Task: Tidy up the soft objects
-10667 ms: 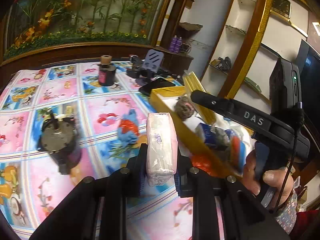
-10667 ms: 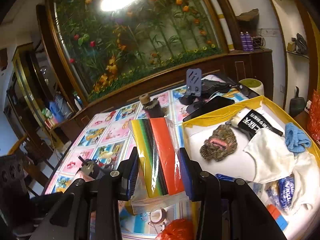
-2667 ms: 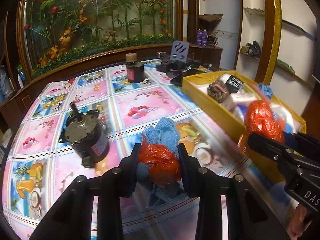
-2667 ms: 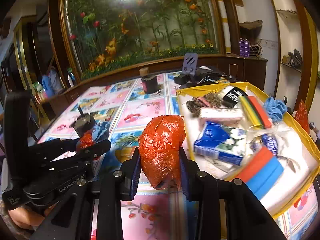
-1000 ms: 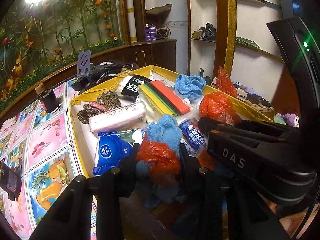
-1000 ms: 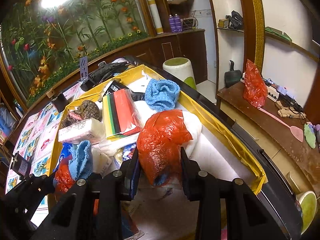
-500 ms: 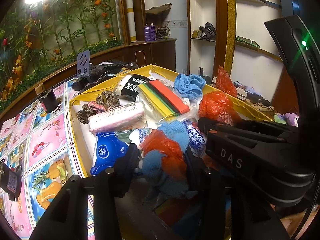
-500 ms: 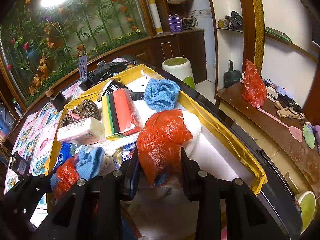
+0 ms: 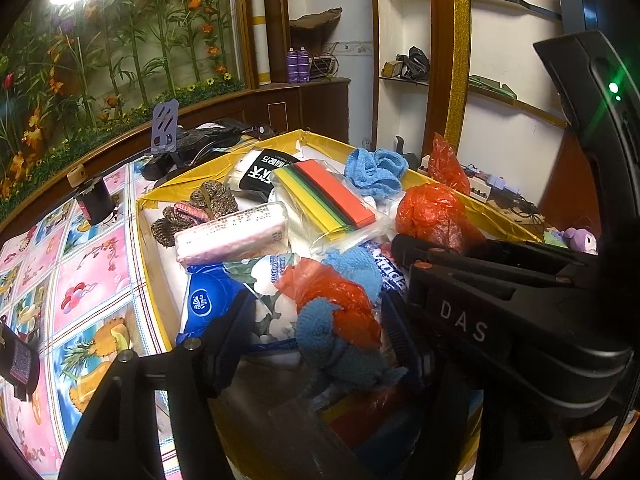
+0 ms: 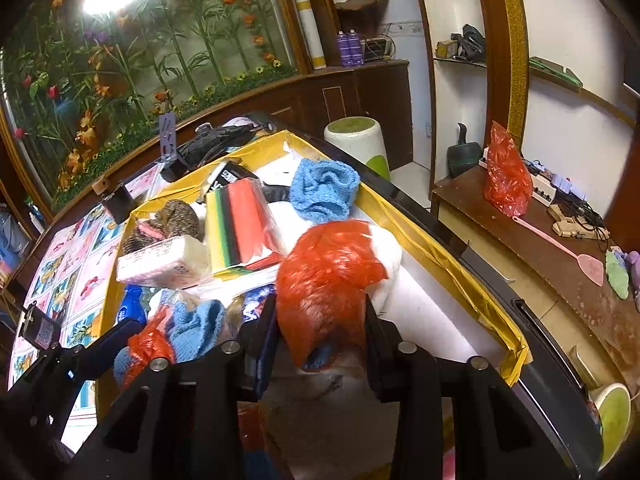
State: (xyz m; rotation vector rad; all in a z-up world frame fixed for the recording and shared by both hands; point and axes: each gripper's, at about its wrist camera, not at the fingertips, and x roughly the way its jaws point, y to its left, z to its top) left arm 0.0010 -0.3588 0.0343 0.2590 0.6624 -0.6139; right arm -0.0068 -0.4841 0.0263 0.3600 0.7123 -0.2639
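Note:
A yellow box (image 9: 146,240) (image 10: 440,256) holds several soft things: a pink tissue pack (image 9: 232,232), a coloured sheet pack (image 9: 328,196), a blue knit cloth (image 9: 376,172), a blue tissue bag (image 9: 208,304). My left gripper (image 9: 316,332) is open over the box; a blue cloth with red plastic (image 9: 340,328) lies loose between its fingers. My right gripper (image 10: 320,340) has widened around a red plastic bag (image 10: 328,276), which looks blurred and loose between the jaws.
A patterned tablecloth (image 9: 88,272) lies left of the box with a black spool (image 9: 94,200) and a motor (image 9: 18,360). A phone stand (image 9: 164,126) and cables are behind. A side table (image 10: 560,248) with a red bag (image 10: 504,176) stands right.
My left gripper has opened and let the blue cloth with red plastic settle in the box. My right gripper's jaws have spread and the red bag has started slipping.

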